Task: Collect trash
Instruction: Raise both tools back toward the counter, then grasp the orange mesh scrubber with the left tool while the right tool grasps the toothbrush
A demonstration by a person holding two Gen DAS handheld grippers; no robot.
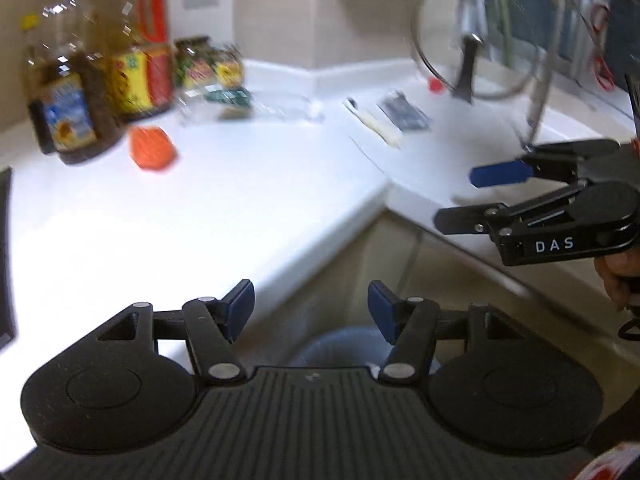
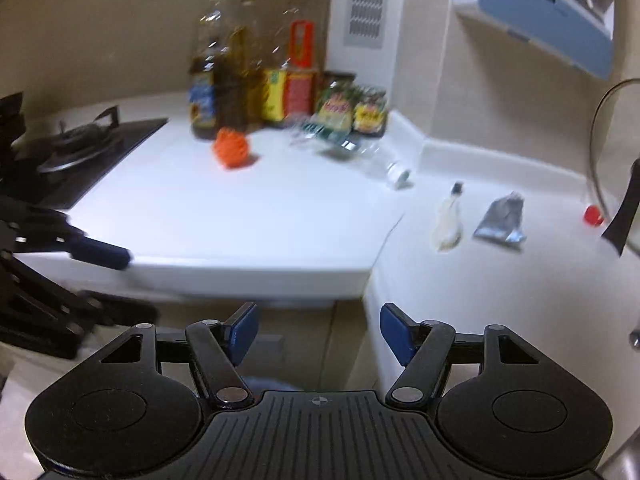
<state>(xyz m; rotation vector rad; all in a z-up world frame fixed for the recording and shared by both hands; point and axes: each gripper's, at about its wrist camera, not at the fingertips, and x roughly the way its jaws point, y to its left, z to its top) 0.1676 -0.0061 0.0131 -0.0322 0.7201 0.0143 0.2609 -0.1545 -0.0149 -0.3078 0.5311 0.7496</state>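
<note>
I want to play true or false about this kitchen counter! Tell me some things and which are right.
1. The orange ball lies on the white counter. True.
2. The right gripper holds a bottle. False: nothing is between its fingers.
3. The silver packet is beside the pale squeeze bottle. True.
4. The left gripper is pinched shut. False: it is open and empty.
5. The red cap sits on the stove. False: it sits by the glass lid.
</note>
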